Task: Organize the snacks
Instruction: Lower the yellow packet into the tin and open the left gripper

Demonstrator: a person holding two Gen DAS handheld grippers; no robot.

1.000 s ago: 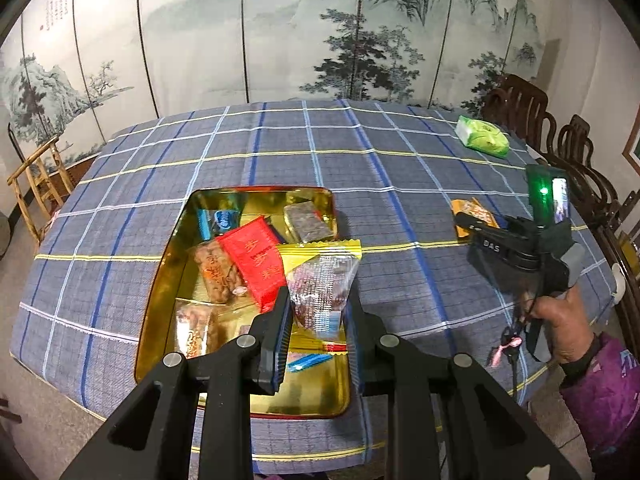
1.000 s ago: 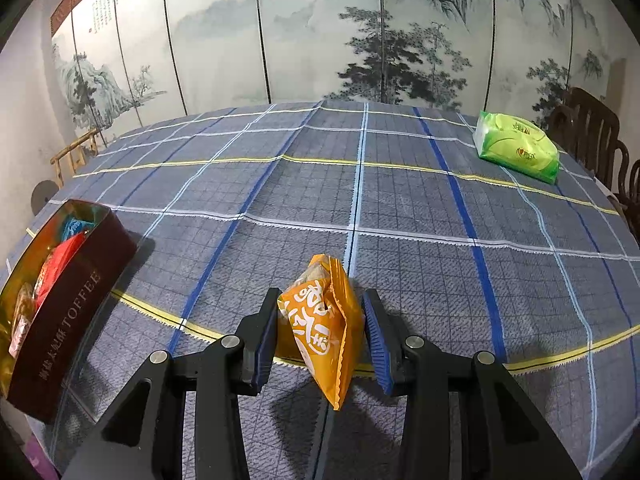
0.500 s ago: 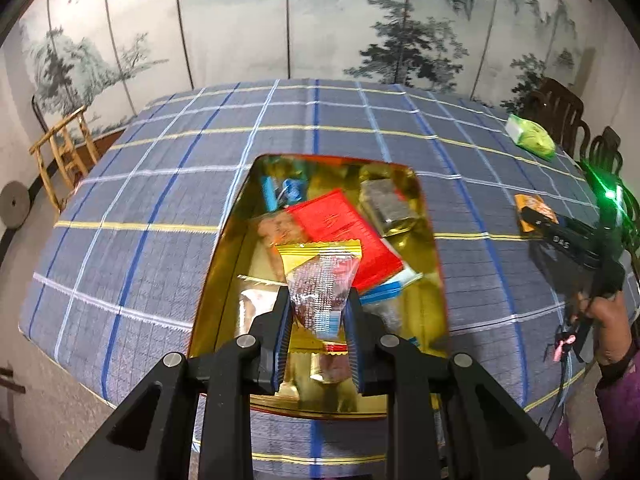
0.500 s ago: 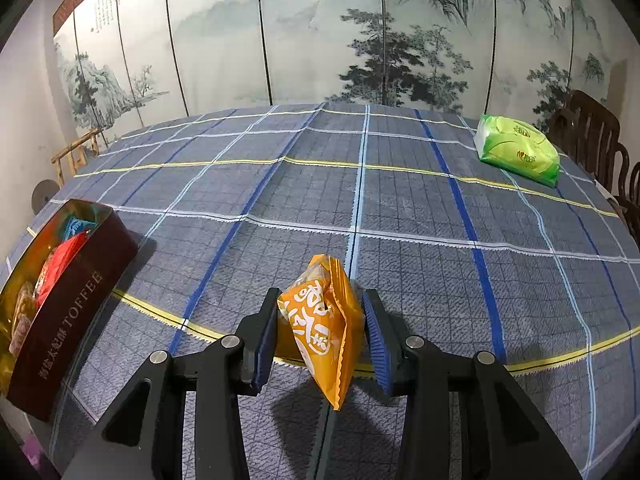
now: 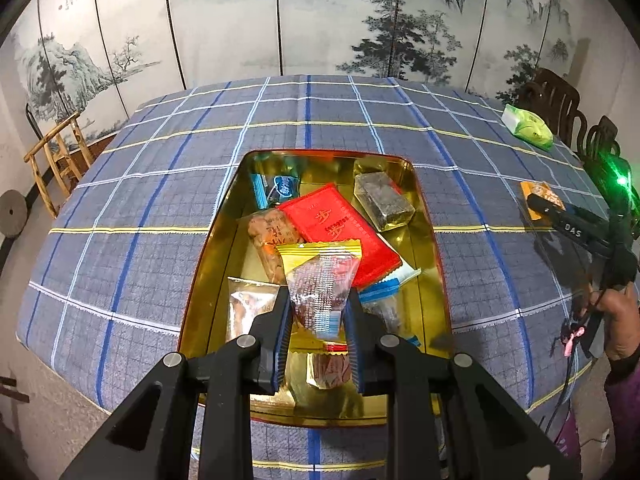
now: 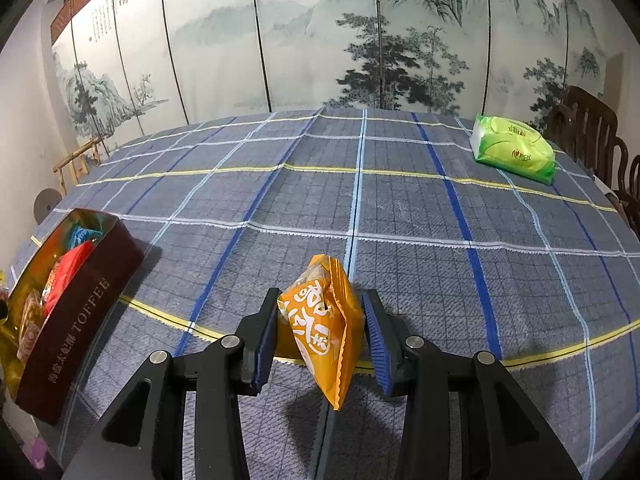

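1. Snacks fill the gold-lined tin (image 5: 434, 240) that sits on the blue checked tablecloth (image 5: 160, 208); its dark red outer wall reads "TOFFEE" in the right wrist view.
2. Left gripper (image 5: 318, 322) is clamped on a clear packet with a yellow top (image 5: 320, 276), both pads pressing its sides, and holds it above the near half of the tin.
3. Inside the tin lie a red packet (image 5: 340, 224), a blue candy (image 5: 278, 190) at the far left corner, a dark wrapped block (image 5: 384, 200) at the far right, a brown biscuit pack (image 5: 266, 234) beside the red one, and a silvery pouch (image 5: 244, 304) near the left wall.
4. Right gripper (image 6: 320, 336) is closed on an orange snack bag (image 6: 324, 328), which stands on edge between the blue pads, its lower corner hanging just above the cloth.
5. From the left wrist view, the right gripper (image 5: 538, 204) shows at the table's right side, well apart from the tin, with a green light glowing on its body.
6. Far off, a green tissue pack (image 6: 514, 152) rests near the table's far right edge, close to the dark wooden chairs (image 6: 588, 132).
7. Behind the table stands a painted folding screen (image 6: 360, 40) with trees and mountains.
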